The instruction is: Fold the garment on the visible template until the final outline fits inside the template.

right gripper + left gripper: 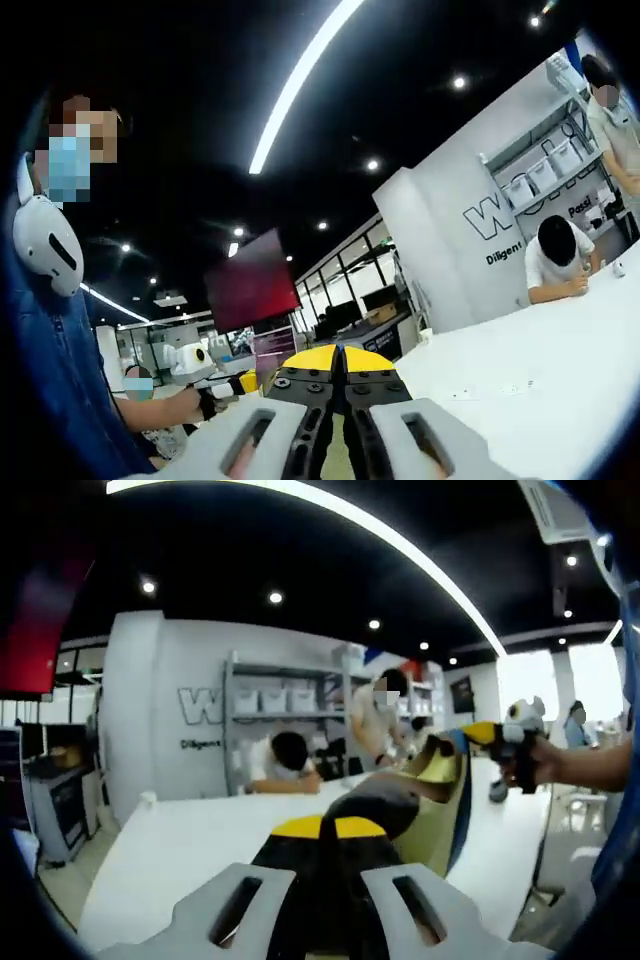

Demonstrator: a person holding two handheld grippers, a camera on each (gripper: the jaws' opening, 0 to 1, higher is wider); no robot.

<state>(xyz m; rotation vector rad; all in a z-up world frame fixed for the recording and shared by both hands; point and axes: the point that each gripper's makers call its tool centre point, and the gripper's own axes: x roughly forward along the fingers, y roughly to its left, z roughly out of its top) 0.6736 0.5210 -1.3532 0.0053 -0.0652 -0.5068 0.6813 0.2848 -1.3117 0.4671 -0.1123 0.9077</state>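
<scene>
Left tool (318, 880) pinches garment (420, 805) above desk (180, 850); right tool (338, 425) pinched too; we risk slippage.

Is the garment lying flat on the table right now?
No. In the left gripper view the garment hangs lifted above the white table, stretched between the left gripper and the right gripper.

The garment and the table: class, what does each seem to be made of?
Garment: probably thin woven fabric in yellow, grey and blue; it hangs limp and creased between the grippers. Table: smooth matte white surface, maybe laminate; even and unglossy.
</scene>
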